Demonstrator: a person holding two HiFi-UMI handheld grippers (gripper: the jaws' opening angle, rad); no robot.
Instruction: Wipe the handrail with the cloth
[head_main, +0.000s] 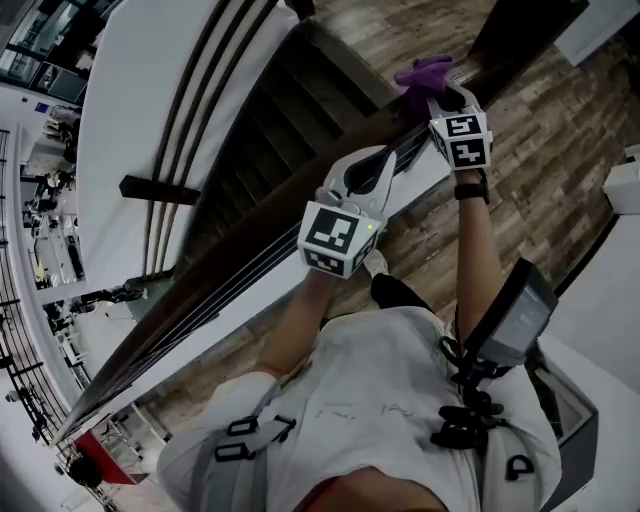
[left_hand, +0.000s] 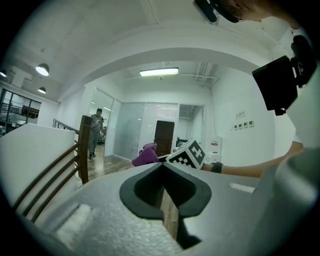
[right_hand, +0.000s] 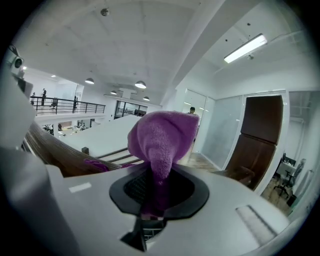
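The dark wooden handrail (head_main: 225, 255) runs from lower left to upper right in the head view. My right gripper (head_main: 434, 92) is far along it, shut on a purple cloth (head_main: 424, 72) that bunches above the rail. In the right gripper view the cloth (right_hand: 162, 136) rises from the closed jaws of the right gripper (right_hand: 155, 176), and the handrail (right_hand: 52, 155) shows at left. My left gripper (head_main: 388, 158) lies over the rail, nearer the body. Its tips meet in the left gripper view (left_hand: 162, 165), with a strip of wood visible through the slit behind them. The cloth (left_hand: 146, 155) shows ahead.
A staircase (head_main: 265, 110) drops beyond the rail, with thin dark bars and a white wall (head_main: 130, 120) alongside. Wood floor (head_main: 560, 170) lies to the right. A newel post (left_hand: 84, 148), a dark door (left_hand: 164, 131) and a walking person (left_hand: 95, 131) stand far off.
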